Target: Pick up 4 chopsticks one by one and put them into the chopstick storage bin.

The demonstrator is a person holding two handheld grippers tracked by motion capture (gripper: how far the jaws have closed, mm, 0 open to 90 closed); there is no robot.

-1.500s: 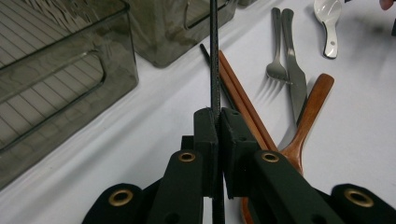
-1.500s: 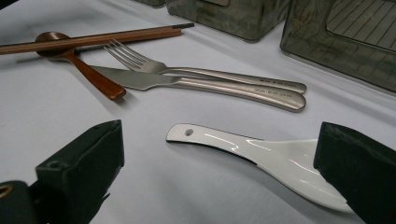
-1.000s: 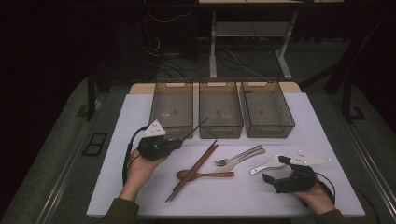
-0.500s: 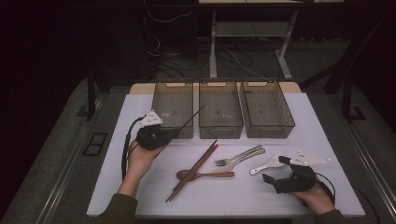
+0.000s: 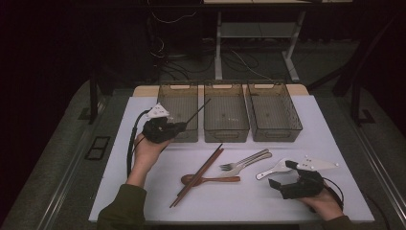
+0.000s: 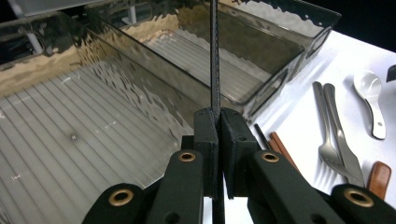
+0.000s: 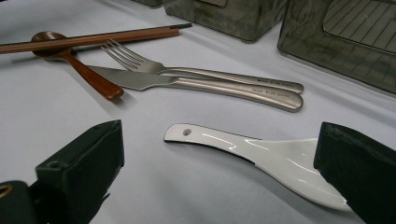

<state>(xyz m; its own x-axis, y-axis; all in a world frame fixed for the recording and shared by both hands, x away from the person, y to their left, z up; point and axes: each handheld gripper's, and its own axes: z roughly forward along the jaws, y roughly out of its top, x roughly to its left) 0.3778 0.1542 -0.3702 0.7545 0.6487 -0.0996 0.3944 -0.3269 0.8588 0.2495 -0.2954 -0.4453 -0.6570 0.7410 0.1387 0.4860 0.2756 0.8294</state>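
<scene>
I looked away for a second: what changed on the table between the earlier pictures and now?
The left gripper, shut on a black chopstick, carried it up and away from the person, over the left bin. The right gripper stayed open beside the white spoon; the other cutlery did not move.

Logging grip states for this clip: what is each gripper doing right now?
Left gripper: shut on a black chopstick, above the left bin.
Right gripper: open, holding nothing, jaws either side of the white spoon.

High overhead forward; two close jaw-level views, shared fork (image 7: 154, 67).
</scene>
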